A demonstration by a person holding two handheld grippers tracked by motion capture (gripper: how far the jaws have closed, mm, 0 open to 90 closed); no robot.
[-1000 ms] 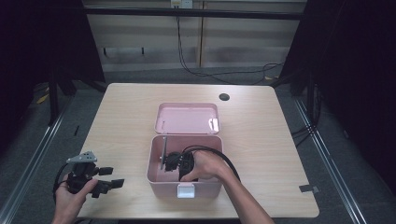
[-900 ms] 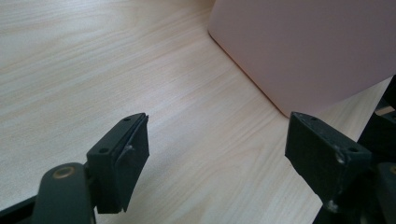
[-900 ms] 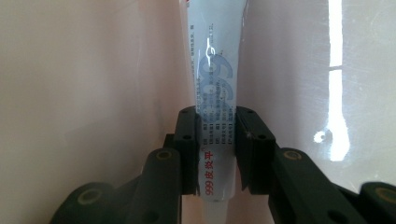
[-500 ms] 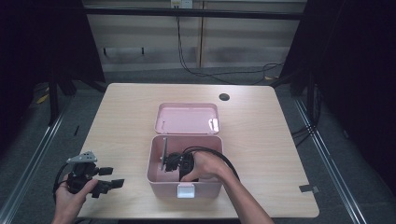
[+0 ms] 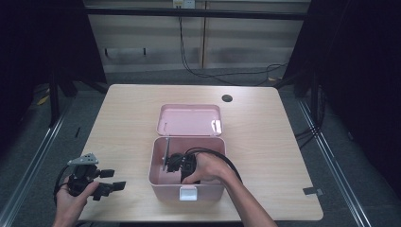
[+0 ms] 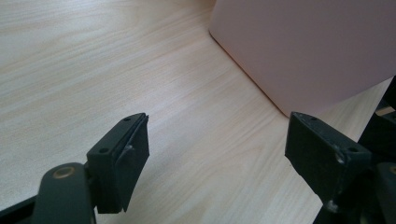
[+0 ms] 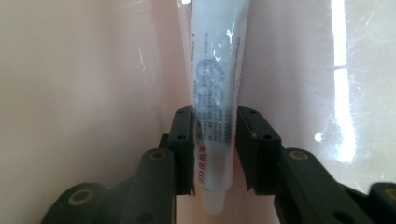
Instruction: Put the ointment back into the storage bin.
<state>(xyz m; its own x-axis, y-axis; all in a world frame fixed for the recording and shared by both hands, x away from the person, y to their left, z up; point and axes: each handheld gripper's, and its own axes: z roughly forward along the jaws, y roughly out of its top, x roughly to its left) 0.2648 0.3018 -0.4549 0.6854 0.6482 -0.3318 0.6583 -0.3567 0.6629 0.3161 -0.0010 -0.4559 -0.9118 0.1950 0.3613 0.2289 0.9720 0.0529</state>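
Near the front edge of the desk, the left gripper rests low with its jaws spread wide apart and nothing between them, just beside the outer wall of the pink box. The right gripper reaches down inside that box, its jaws clamped on a white tube. Behind it, the box's open lid lies back on the desk.

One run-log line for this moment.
right gripper: shut on tube, inside pink box | left gripper: open above table | lid: open
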